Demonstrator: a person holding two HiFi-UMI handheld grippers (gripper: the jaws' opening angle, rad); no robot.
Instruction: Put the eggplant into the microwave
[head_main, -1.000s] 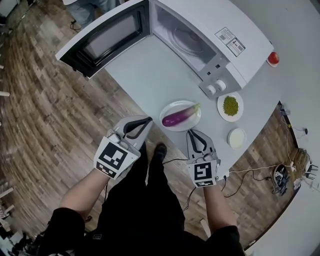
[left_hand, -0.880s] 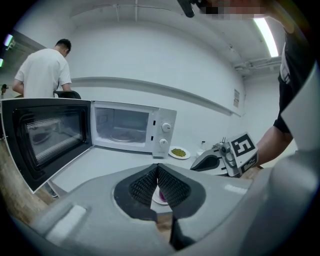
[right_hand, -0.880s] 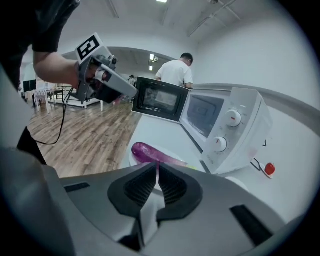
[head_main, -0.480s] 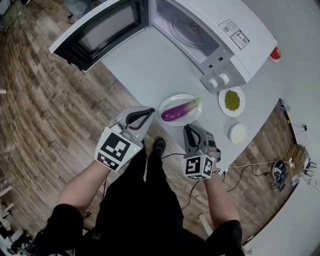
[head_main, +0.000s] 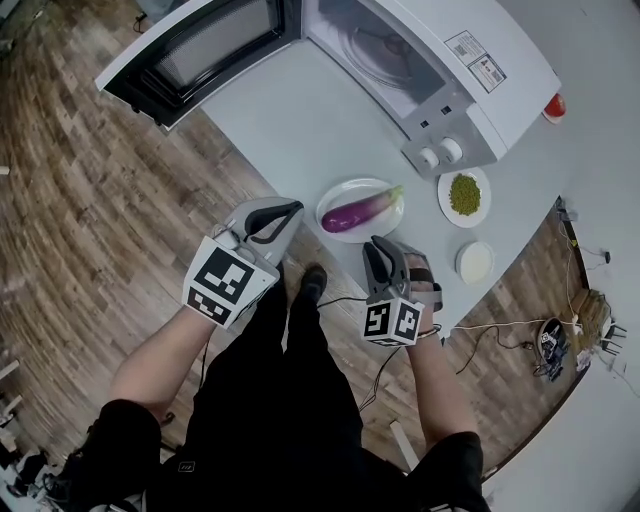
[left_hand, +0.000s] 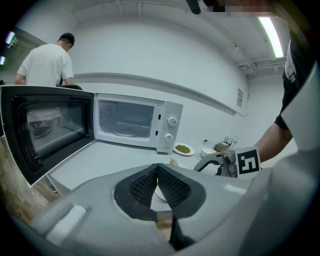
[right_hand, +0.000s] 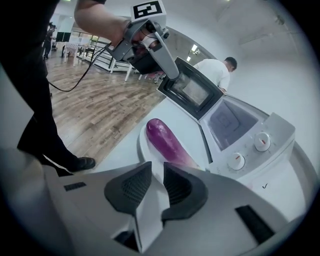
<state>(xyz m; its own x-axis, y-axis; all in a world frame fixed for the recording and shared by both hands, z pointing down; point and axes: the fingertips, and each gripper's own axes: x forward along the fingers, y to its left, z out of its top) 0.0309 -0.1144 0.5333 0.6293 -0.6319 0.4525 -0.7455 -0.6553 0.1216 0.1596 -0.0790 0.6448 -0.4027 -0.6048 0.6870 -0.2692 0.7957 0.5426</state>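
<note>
Item under handling: the eggplant (head_main: 358, 213) lies on its side on a white plate (head_main: 334, 190) near the table's front edge. It sits just in front of the microwave (head_main: 470, 95), whose door stands open and whose cavity looks empty. I judge it light to moderate in weight and firm but easily bruised, with a glossy skin that may slip between pads. Its rounded purple end points away from the dials, and its pale green stem end points toward them. Recommended hold: across the thick middle of the body, jaws square to its length (a grip near either tapered end would likely let it pivot or squirt out). Tool condition: the right gripper (right_hand: 156, 169) hovers just short of the plate, its pads separated by only a narrow slit with nothing between them. In my judgement it needs opening well wider before any approach. The left gripper (left_hand: 157, 168) hangs left of the plate near the table edge, pad tips pressed together, holding nothing.
</note>
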